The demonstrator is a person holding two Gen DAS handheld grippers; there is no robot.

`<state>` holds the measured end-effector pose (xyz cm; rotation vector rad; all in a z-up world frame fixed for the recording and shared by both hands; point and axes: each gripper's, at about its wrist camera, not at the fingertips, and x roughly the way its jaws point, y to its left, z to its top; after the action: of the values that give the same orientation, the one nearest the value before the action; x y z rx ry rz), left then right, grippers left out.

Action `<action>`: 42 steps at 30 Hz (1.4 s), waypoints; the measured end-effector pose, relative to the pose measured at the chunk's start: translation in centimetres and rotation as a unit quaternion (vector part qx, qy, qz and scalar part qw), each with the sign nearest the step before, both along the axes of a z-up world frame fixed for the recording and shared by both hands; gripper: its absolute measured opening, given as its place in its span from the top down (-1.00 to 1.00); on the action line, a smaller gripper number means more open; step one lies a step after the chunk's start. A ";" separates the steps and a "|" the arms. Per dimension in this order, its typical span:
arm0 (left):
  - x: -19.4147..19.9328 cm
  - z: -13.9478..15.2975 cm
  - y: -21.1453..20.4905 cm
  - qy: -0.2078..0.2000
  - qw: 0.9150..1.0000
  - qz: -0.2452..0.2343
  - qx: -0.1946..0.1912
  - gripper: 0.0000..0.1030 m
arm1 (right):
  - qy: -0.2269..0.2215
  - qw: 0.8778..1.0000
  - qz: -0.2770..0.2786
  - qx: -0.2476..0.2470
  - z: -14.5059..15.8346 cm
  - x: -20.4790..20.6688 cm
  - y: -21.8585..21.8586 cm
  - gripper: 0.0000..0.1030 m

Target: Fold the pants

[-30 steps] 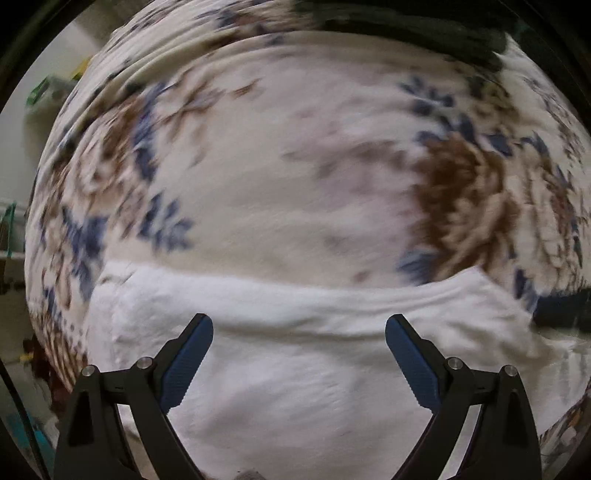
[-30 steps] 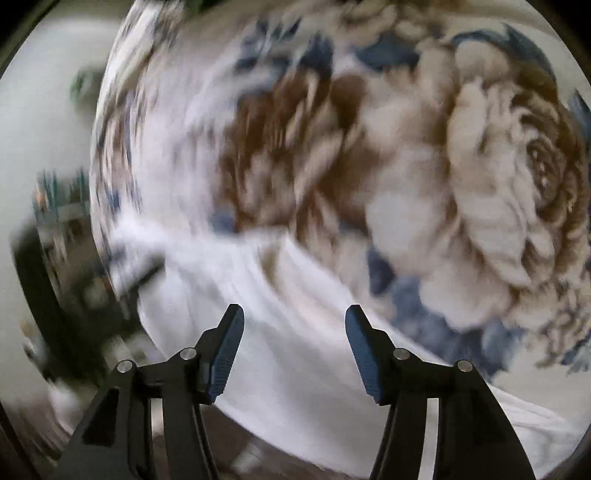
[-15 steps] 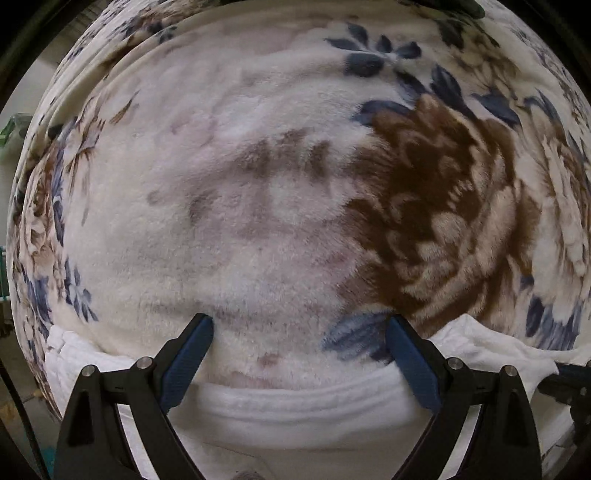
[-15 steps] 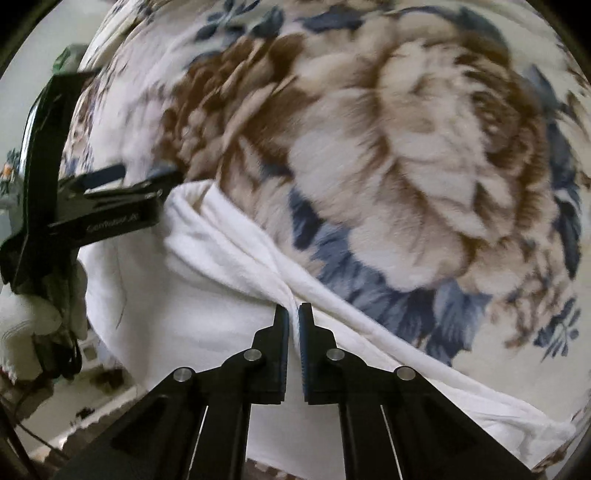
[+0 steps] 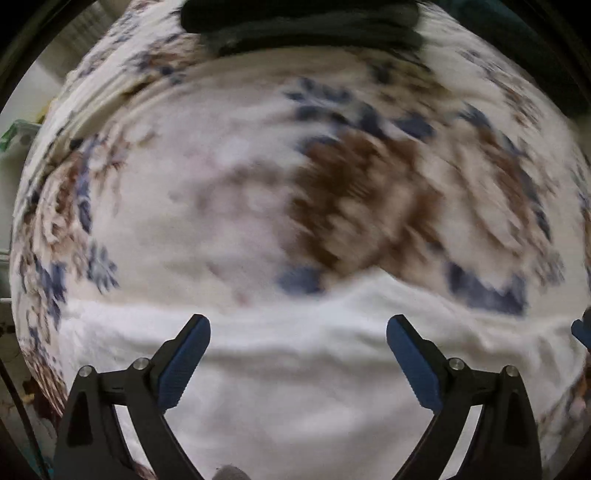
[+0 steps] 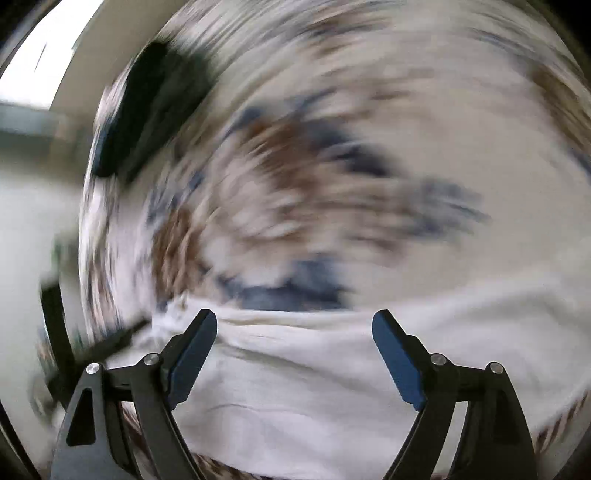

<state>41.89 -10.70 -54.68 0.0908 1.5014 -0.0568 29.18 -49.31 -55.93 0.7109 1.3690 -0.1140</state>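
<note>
White pants point(image 5: 295, 373) lie flat on a floral blanket point(image 5: 229, 192), filling the lower part of the left wrist view. They also show in the right wrist view point(image 6: 303, 387). My left gripper point(image 5: 298, 328) is open and empty just above the pants. My right gripper point(image 6: 294, 323) is open and empty above the pants' far edge. One blue fingertip point(image 5: 581, 328) of the right gripper shows at the right edge of the left wrist view. Both views are blurred by motion.
A dark folded garment point(image 5: 303, 22) lies at the far edge of the blanket, also in the right wrist view point(image 6: 147, 110). The blanket point(image 6: 332, 184) drops off at the left, with a pale floor and clutter beyond.
My right gripper was shut on a fold of the pants half a second ago; it has opened and let go. Both grippers have pulled back, so more of the pants shows.
</note>
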 end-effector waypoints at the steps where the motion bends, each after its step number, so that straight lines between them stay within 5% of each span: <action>1: -1.0 -0.1 -1.0 0.008 1.000 -0.003 -0.004 -0.97 | 0.003 0.999 -0.048 -0.007 0.6 -2.6 -2.3 -0.71; 7: -6.9 -2.8 -8.4 0.064 0.997 -0.027 -0.038 -0.97 | 0.037 0.958 -0.279 -0.050 -0.8 -20.4 -14.8 -0.71; 13: -11.7 -3.6 -15.2 0.103 0.992 -0.061 -0.049 -0.97 | -0.009 0.918 -0.388 0.080 -9.3 -28.5 -22.9 -0.71; 18: -12.1 -4.2 -18.0 0.080 0.994 -0.076 -0.017 -0.97 | -0.134 0.899 -0.391 0.145 -11.0 -28.0 -24.3 -0.67; 23: -11.1 -7.4 -19.0 0.091 0.995 -0.047 0.002 -0.97 | -0.149 0.899 -0.384 0.146 -11.3 -27.2 -24.2 -0.49; 28: -10.5 -9.1 -19.0 0.106 0.994 -0.032 0.005 -0.98 | -0.149 0.922 -0.346 0.092 -7.4 -27.4 -23.0 -0.39; 31: -10.7 -9.9 -19.0 0.111 0.993 -0.033 0.007 -1.00 | -0.129 0.930 -0.328 0.105 -9.1 -26.2 -23.8 -0.39; 34: -10.2 -11.0 -18.4 0.127 0.992 -0.028 -0.003 -1.00 | -0.131 0.916 -0.348 0.147 -11.8 -25.3 -25.0 -0.41; 39: -9.2 -12.2 -18.6 0.153 0.988 -0.022 -0.003 -1.00 | -0.226 0.888 -0.351 0.191 -10.1 -25.7 -24.7 -0.40; 42: -8.2 -12.7 -19.1 0.160 0.987 -0.020 0.007 -1.00 | -0.218 0.871 -0.376 0.231 -12.4 -26.4 -24.8 -0.40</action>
<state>33.65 -29.83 -67.39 0.1280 1.8212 -0.0979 2.77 -74.06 -68.32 1.5544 0.6177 -0.2290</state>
